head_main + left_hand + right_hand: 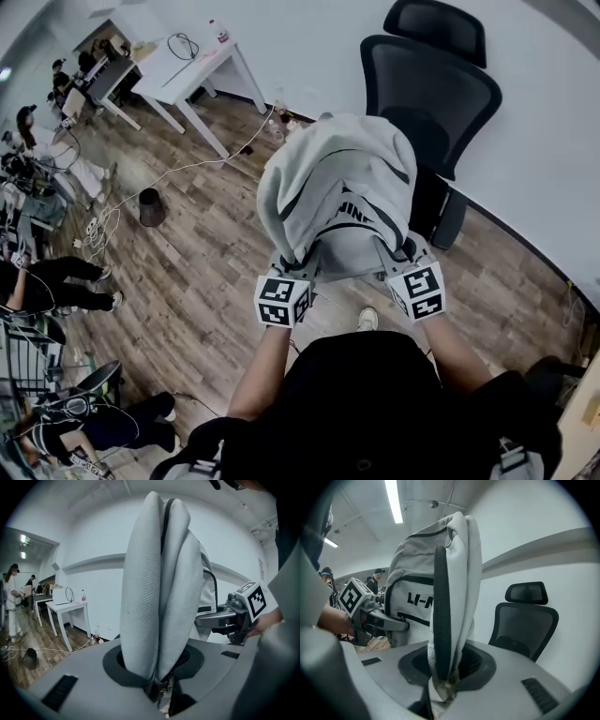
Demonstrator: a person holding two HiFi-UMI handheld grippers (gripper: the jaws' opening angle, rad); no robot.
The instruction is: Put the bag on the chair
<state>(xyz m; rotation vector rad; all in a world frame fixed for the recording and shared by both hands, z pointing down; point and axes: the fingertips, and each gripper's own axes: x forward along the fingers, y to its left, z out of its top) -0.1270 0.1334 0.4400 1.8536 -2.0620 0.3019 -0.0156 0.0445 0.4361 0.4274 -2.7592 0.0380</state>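
Backpack of soft grey fabric with black zip trim and black lettering, held clear of the wood-plank floor, raised between and just ahead of both grippers, close in front of the black mesh office chair with headrest but not yet resting on it; seat hidden behind the bag in the head view. Likely light for its bulk, limp and floppy rather than stiff: folded over itself at the top, sagging wherever unsupported, prone to slumping once set down. Neither fragile nor slippery; woven cloth, good bite for the pads. Best taken by thick padded edges or straps, one at each side, as now, to prevent swinging or twisting. Left gripper: jaws set narrow, clenched on a thick padded grey fold, possibly a shoulder strap, rising straight up out of them. Right gripper: likewise narrow, pinched on a grey fold edged with a black band, main body of the bag just to its left. Nothing else touched by either. Chair beyond and to the right of the right gripper. Probably best lowered onto the seat, backrest as a prop against toppling.
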